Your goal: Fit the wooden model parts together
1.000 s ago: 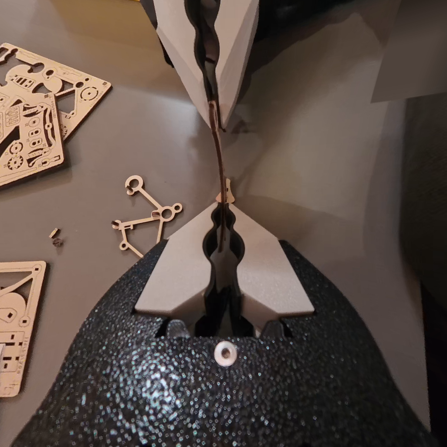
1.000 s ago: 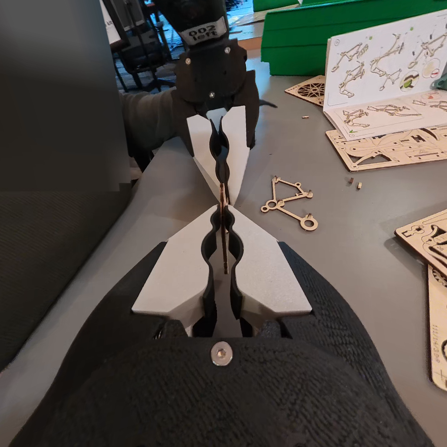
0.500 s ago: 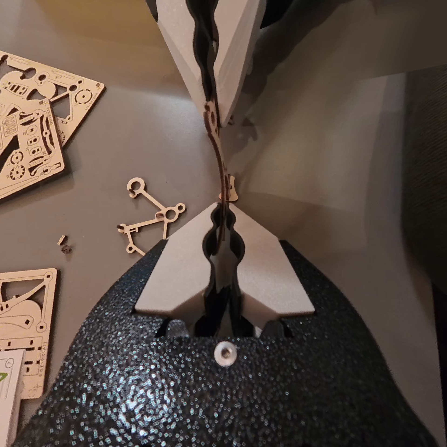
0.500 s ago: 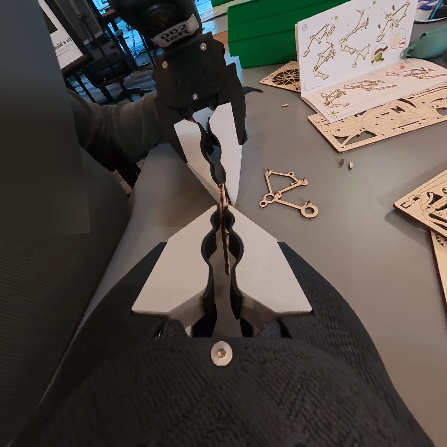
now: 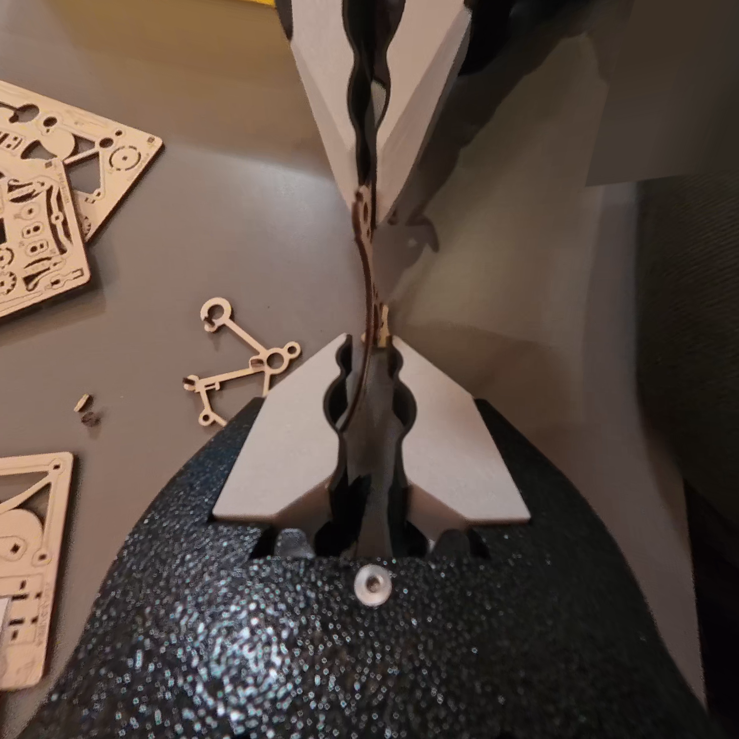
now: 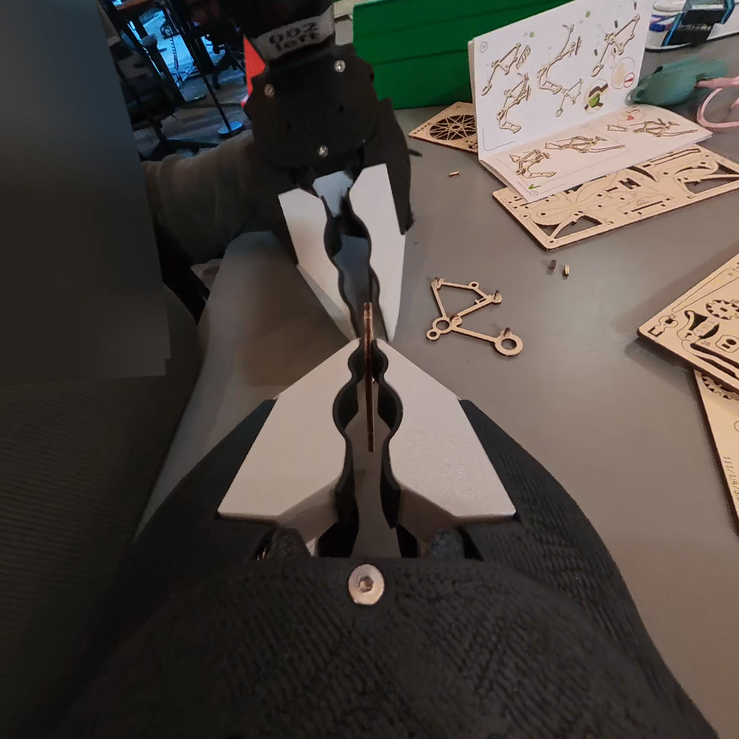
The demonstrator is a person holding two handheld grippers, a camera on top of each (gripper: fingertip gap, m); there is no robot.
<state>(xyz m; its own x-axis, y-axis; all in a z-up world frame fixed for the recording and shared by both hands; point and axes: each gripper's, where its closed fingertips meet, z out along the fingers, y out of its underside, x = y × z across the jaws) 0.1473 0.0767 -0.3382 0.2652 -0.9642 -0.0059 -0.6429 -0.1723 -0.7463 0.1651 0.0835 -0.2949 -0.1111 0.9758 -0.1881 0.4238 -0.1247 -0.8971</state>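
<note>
A thin wooden model part [image 6: 368, 400], seen edge-on, is clamped in my right gripper [image 6: 368, 344]. In the left wrist view the same part [image 5: 364, 272] runs from the right gripper [image 5: 366, 208] at the top down between the fingers of my left gripper [image 5: 370, 342]. The left gripper's jaws stand a little apart around the part's end and do not clamp it. A small pale peg [image 5: 384, 320] sticks out of the part just above the left fingertips. In the right wrist view the left gripper [image 6: 370, 332] faces mine, tip to tip, with its jaws apart.
A loose wooden linkage piece [image 6: 468, 316] lies flat on the grey table [image 6: 520, 440]; it also shows in the left wrist view [image 5: 248, 364]. Cut-out wooden sheets [image 6: 624, 200] [image 5: 40, 224], an open instruction booklet [image 6: 560, 80], two tiny pegs [image 6: 558, 268] and a green box [image 6: 412, 48] lie around. The table edge [image 6: 208, 320] is close by. Tip to tip, the grippers are about 5 cm apart.
The left gripper's jaws have opened a little and no longer pinch the part. The right gripper still holds it. Both views have shifted slightly.
</note>
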